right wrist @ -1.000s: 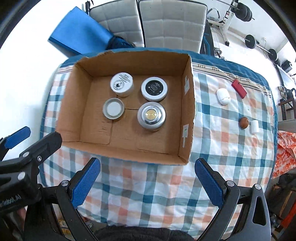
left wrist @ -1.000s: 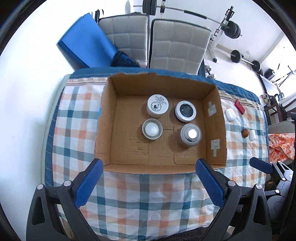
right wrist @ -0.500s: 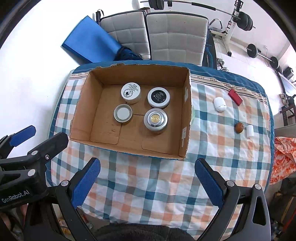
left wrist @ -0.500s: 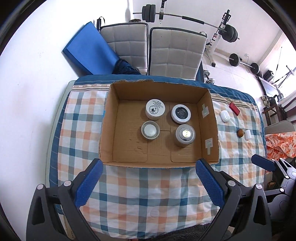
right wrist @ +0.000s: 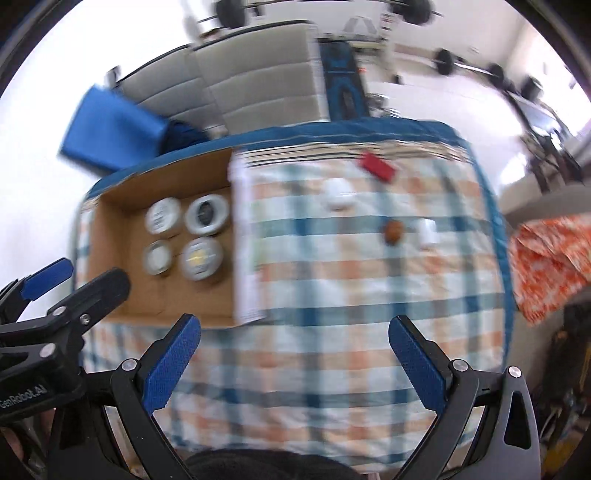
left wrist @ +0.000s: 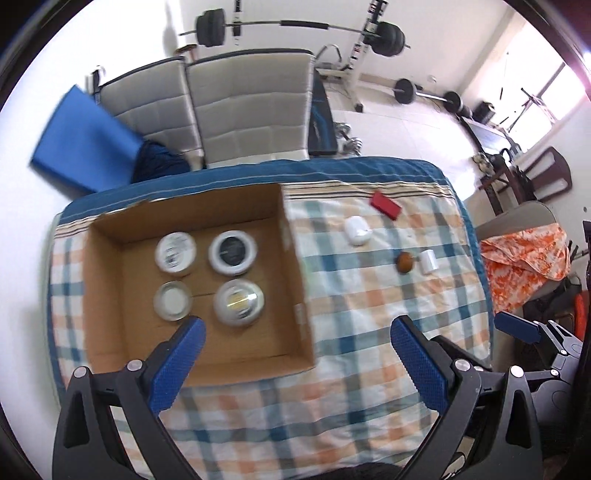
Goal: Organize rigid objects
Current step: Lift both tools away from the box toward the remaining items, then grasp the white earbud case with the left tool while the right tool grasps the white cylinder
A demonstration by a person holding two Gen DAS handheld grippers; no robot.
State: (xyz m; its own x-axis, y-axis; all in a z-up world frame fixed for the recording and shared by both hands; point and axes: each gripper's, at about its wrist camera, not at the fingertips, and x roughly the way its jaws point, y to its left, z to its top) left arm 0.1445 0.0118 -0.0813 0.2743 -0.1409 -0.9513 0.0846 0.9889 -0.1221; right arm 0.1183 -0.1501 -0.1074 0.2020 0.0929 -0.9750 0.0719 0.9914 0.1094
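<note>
While both grippers hang above the near edge of the checked tablecloth (left wrist: pixel 354 295), neither one holds anything. The left gripper (left wrist: pixel 295 354) has its blue fingers spread wide, and so does the right gripper (right wrist: pixel 293 350); nothing lies between either pair.

On the left part of the cloth sits an open cardboard box (left wrist: pixel 295 258). Four round tins stand inside it in a square: a white-lidded tin (left wrist: pixel 174 252) and a black-topped tin (left wrist: pixel 232 252) at the back, a small silver tin (left wrist: pixel 172 300) and a larger shiny tin (left wrist: pixel 239 302) in front. They stand close together but apart from the box walls.

To the right of the box, out on the cloth, lie four loose things: a red block (left wrist: pixel 385 205) farthest back, a white case (left wrist: pixel 356 230) near it, then a brown ball (left wrist: pixel 405 261) just beside a small white cylinder (left wrist: pixel 428 261). The box's tall right wall stands between these and the tins.

Behind the table are two grey padded chairs (left wrist: pixel 251 107), a blue mat (left wrist: pixel 83 144), and barbells (left wrist: pixel 295 29). An orange patterned cloth (left wrist: pixel 524 258) lies off to the right. The right wrist view is blurred.
</note>
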